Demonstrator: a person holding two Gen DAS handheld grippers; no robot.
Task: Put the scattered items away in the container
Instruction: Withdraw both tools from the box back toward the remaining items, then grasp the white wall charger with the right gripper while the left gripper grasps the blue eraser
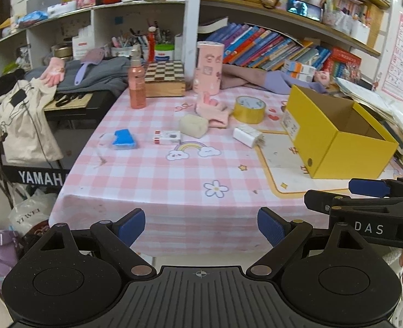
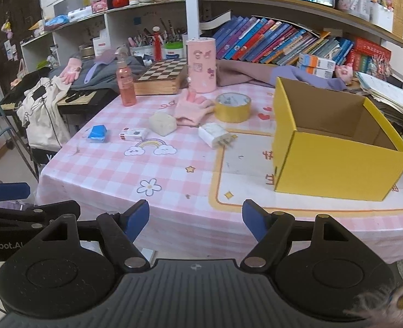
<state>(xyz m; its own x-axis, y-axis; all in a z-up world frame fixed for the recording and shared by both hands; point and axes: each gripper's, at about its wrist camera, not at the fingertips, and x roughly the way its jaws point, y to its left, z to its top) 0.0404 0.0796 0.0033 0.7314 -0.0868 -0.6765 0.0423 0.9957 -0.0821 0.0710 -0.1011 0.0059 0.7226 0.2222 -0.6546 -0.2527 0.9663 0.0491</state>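
An open yellow cardboard box stands on the right of the pink checked table. Scattered left of it lie a white charger plug, a yellow tape roll, a pink glove, a pale soap-like block, a small white and red box and a blue-topped item. My left gripper hangs open before the table's front edge, holding nothing. My right gripper is also open and empty there, its jaws widening.
At the back stand a pink spray bottle, a chessboard box, a pink cylinder and folded cloth. Shelves of books rise behind. A keyboard with a tote bag sits left of the table.
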